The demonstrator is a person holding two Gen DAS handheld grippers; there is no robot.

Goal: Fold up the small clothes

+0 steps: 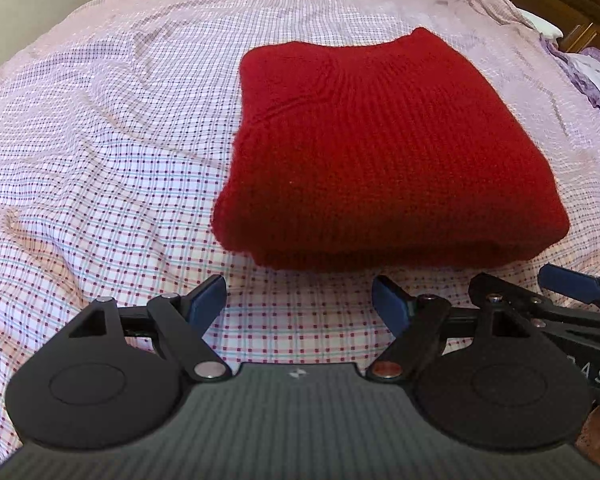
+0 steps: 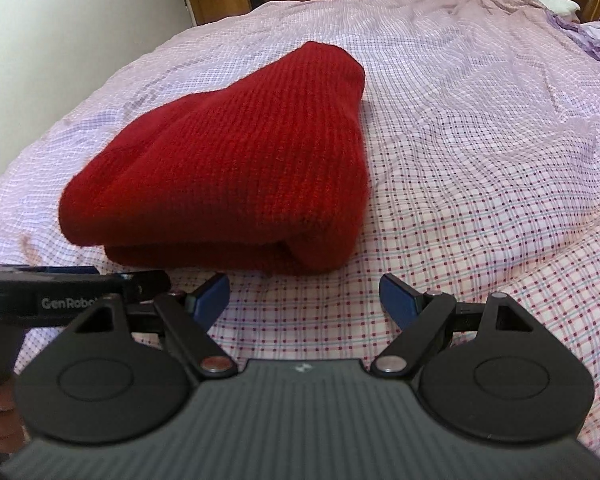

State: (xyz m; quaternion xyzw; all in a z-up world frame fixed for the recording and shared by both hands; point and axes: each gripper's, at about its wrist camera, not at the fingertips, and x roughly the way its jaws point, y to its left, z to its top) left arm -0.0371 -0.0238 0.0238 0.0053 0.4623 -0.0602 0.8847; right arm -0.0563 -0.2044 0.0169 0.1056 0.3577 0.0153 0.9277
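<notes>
Sweater: a red sweater [image 1: 384,152] of thick ribbed knit, folded into a soft rectangular stack of several layers, lies on the bed.
Bedsheet: the bedsheet [image 1: 100,152] under the sweater is thin, wrinkled cloth, pale pink with a fine check of red and blue lines and dark dots.
Left hand-held gripper: the left hand-held gripper [image 1: 300,300] is matte black plastic with round hinge discs and blue pads; it stands wide with nothing between its fingers, just short of the sweater's near folded edge.
Right hand-held gripper: the right hand-held gripper [image 2: 304,300], of the same build, is also wide and empty, near the sweater's near right corner.
Writing: "GenRobot" shows partly in white on the left gripper's side in the right wrist view.
Beyond the sweater: purple cloth [image 1: 592,76] lies at the bed's far right edge.
</notes>
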